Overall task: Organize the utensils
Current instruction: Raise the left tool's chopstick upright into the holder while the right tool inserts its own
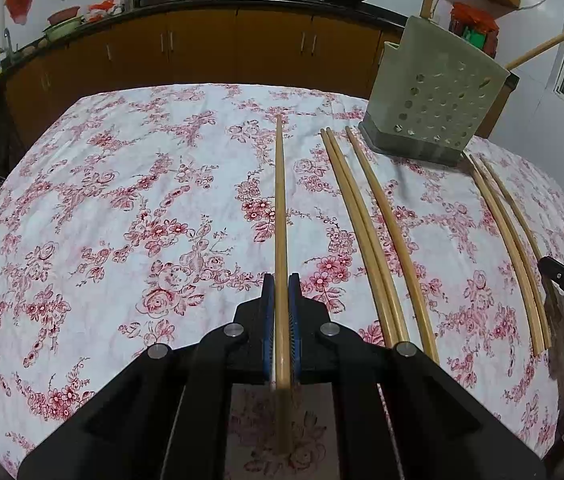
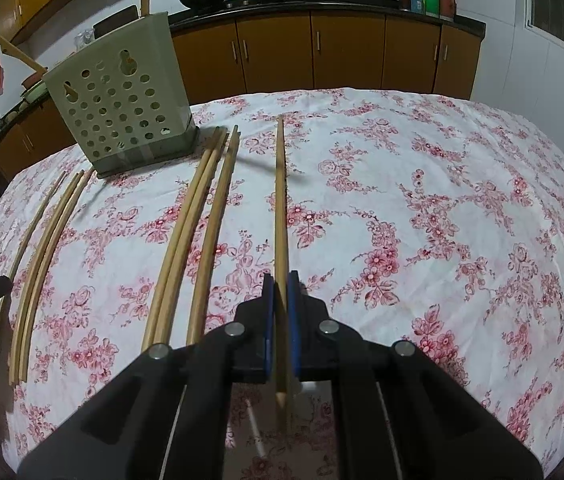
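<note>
My left tongs and right tongs each clamp one chopstick; five more lie loose near the holder, which holds two.

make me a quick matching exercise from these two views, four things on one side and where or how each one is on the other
Things:
1. left gripper
2. right gripper
3. utensil holder
4. loose chopsticks

States:
a. stands on the tablecloth, sticks poking out of its top
b. lie flat on the cloth
c. jaws shut on a chopstick, its pointed tip toward the camera
d. jaws shut on a chopstick, loose sticks to its right

Pairs: 1-d, 2-c, 3-a, 4-b
</note>
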`<action>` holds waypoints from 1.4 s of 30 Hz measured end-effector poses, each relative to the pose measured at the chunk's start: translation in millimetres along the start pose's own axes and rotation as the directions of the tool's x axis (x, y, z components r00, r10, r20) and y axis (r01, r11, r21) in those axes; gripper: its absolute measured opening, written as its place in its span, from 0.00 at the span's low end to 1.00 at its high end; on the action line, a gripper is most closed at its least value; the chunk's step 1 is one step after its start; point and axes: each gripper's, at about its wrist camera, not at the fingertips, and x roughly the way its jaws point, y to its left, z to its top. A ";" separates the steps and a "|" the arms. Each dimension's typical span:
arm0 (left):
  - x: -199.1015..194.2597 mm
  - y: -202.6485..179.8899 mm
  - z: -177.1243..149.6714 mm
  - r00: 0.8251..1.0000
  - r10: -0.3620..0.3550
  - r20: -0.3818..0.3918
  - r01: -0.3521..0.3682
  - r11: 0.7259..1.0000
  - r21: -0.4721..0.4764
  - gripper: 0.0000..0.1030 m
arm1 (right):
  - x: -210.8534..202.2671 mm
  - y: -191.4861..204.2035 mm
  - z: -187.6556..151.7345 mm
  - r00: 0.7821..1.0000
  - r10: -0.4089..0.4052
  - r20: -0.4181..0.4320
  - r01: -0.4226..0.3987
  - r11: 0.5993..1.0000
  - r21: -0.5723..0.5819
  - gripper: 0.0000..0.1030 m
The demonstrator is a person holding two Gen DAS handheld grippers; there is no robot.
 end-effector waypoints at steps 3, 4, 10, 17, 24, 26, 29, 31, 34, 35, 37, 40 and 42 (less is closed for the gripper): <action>-0.5 0.3 -0.6 1.000 0.000 0.000 0.000 1.000 0.001 0.08 | -0.2 -0.8 0.1 1.000 0.000 0.000 0.000 1.000 0.000 0.08; -0.4 0.2 -0.4 1.000 0.000 0.000 0.000 1.000 0.001 0.08 | -0.2 -1.3 0.1 1.000 0.001 0.000 -0.001 1.000 0.001 0.08; 0.0 0.5 -0.3 1.000 -0.001 0.000 0.001 1.000 0.000 0.08 | -0.3 -2.3 0.1 1.000 0.008 -0.001 -0.008 1.000 0.004 0.08; -4.4 -2.8 1.6 1.000 0.006 -0.008 -0.006 0.999 0.039 0.07 | -18.5 -10.0 4.9 0.999 0.017 0.051 -0.018 1.000 0.021 0.08; -39.5 -0.6 24.5 0.996 -0.024 0.088 0.024 1.000 0.011 0.07 | -67.4 -23.6 28.4 0.978 0.023 0.206 -0.036 0.998 0.058 0.08; -56.1 0.9 36.4 0.990 -0.033 0.137 0.034 0.999 -0.006 0.07 | -81.7 -25.1 35.6 0.967 0.025 0.253 -0.042 0.997 0.065 0.08; -78.6 4.2 53.2 0.977 -0.040 0.210 0.048 0.998 -0.033 0.07 | -100.9 -25.1 45.1 0.948 0.030 0.316 -0.056 0.996 0.072 0.08; -92.2 6.5 62.9 0.966 -0.045 0.255 0.061 0.997 -0.053 0.07 | -112.6 -25.8 51.6 0.933 0.036 0.357 -0.067 0.995 0.075 0.08; -107.3 8.5 75.7 0.949 -0.048 0.311 0.073 0.995 -0.071 0.07 | -123.6 -23.5 57.5 0.917 0.041 0.396 -0.075 0.995 0.073 0.08; -110.1 8.4 78.7 0.945 -0.047 0.323 0.074 0.995 -0.072 0.07 | -125.7 -22.6 59.1 0.914 0.042 0.404 -0.076 0.995 0.070 0.08; -112.5 8.0 81.8 0.941 -0.045 0.335 0.073 0.995 -0.071 0.07 | -127.6 -20.5 61.1 0.911 0.042 0.410 -0.075 0.995 0.065 0.08; -111.8 6.4 85.6 0.939 -0.044 0.341 0.070 0.995 -0.065 0.07 | -127.8 -18.8 63.4 0.911 0.045 0.411 -0.077 0.995 0.063 0.08; -115.9 6.0 88.4 0.935 -0.055 0.350 0.080 0.995 -0.057 0.07 | -133.6 -17.3 66.4 0.905 0.054 0.421 -0.088 0.994 0.061 0.08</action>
